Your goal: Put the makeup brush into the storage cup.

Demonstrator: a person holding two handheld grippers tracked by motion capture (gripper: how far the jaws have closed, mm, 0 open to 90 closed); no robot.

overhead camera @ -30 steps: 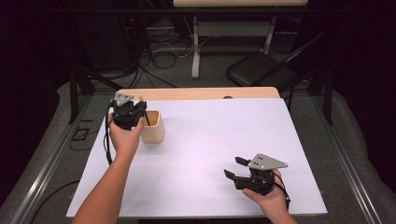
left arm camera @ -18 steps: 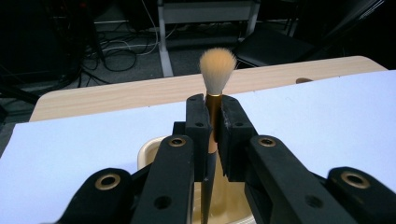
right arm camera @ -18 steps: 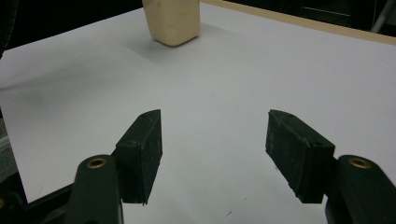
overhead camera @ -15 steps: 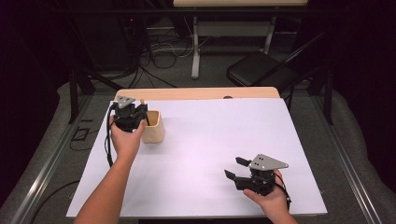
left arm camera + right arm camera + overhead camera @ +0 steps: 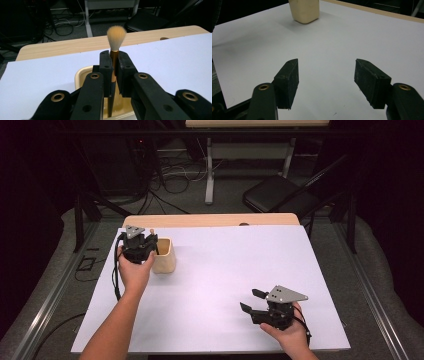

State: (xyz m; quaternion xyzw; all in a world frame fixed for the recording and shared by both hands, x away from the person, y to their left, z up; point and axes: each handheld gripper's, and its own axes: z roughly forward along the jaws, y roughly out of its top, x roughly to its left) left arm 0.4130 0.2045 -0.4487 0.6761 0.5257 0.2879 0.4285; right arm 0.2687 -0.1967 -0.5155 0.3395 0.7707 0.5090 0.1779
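Gold-ferruled brush [image 5: 115, 47] is pinched upright in my left gripper [image 5: 113, 72] with its handle already down inside the cup [image 5: 164, 256], right gripper [image 5: 327, 83] wide and idle; risk: the light cup tips if I drag sideways or release off-centre.

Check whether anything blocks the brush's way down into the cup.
Nothing visible does. The left gripper is shut on the brush, bristles up, and its handle already reaches down into the open cup. What lies at the cup's bottom cannot be seen.
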